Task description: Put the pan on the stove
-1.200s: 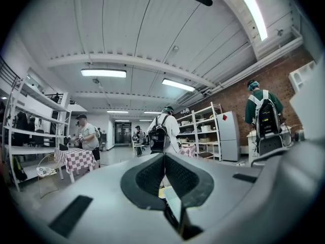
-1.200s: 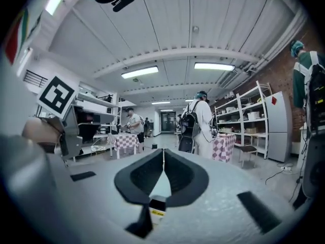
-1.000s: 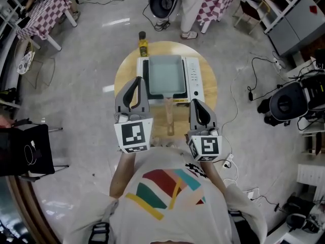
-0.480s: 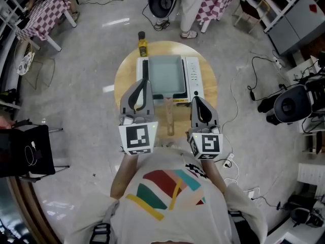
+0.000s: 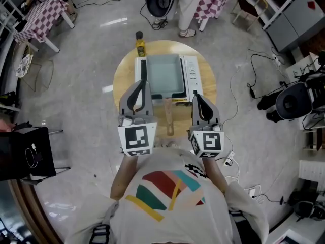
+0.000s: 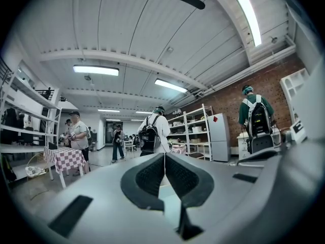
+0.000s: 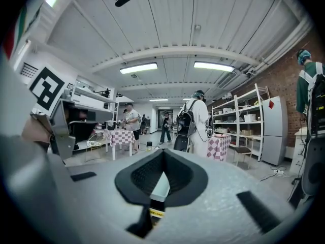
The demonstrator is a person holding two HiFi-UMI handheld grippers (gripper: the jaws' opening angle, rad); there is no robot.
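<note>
Pan, head view: the pale square pan [image 5: 163, 75] sits on the white stove [image 5: 194, 75] on the round wooden worktop [image 5: 123, 80], ahead of both claws; its wooden handle [image 5: 168, 117] runs back between them
Left claw, head view: the left claw [image 5: 144, 82] is left of the handle, its tip showing against the stove's left edge
Right claw, head view: the right claw [image 5: 196, 95] is just right of the handle, its tip by the stove's near right corner
Bottle, head view: a yellow bottle [image 5: 139, 43] stands beyond the stove, well apart from both claws
Left gripper view: the left claw [image 6: 164, 156] has its jaws pressed together with nothing between them; a person [image 6: 155, 131] with a backpack stands beyond
Right gripper view: the right claw [image 7: 163, 172] is closed and empty; the stove's [image 7: 159, 186] white corner shows below its tips
</note>
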